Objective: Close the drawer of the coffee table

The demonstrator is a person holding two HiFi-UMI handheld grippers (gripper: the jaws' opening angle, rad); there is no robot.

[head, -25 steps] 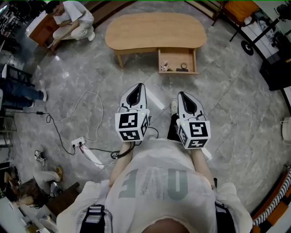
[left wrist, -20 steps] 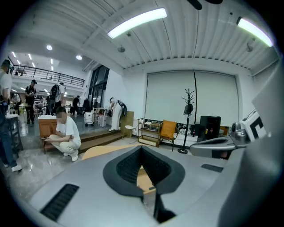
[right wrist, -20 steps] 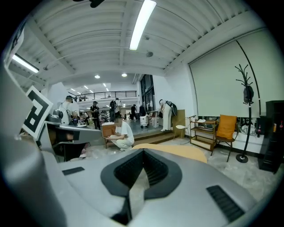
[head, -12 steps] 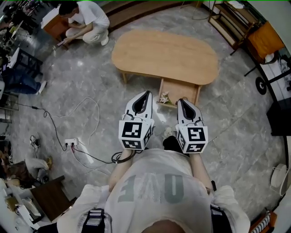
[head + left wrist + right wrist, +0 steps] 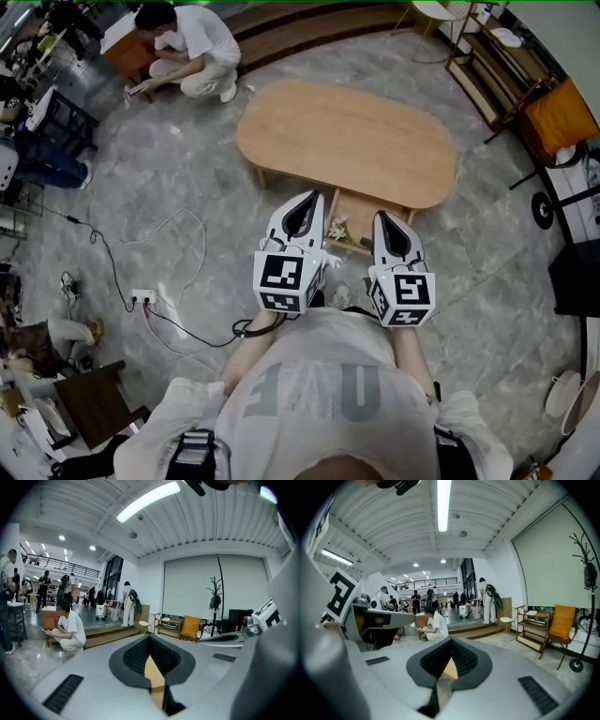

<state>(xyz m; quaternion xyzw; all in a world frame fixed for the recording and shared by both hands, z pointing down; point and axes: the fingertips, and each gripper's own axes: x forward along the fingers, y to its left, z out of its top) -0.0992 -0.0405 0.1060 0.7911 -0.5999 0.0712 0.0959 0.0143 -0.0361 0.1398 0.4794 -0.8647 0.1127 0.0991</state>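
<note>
The biggest risk, as we judge it, is the coffee table itself. It stands on thin legs on a polished stone floor, so a hard or off-centre shove might slide the whole table rather than run the drawer in.

Next is the drawer. If only one gripper presses, or presses near a corner, the drawer may twist and bind partway. The small pale object lying in its left part could tip or roll with a sharp push, and might catch under the tabletop.

Smallest of all are the contact points. Both claws are pressed fully together with nothing in them, so each offers only a narrow tip, which could skid off the drawer's front edge.

The drawer is pulled well out from the near long side of the oval table, towards us and a little right of centre. It is a shallow open tray in the same light wood as the top, and its far end sits under the tabletop. Its front edge lies partly behind the grippers (so we cannot tell whether either tip touches it).

From the head view, the left gripper sits at the drawer's left side and the right gripper at its right. Each gripper view shows only a sliver of light wood beyond the closed tips.
</note>
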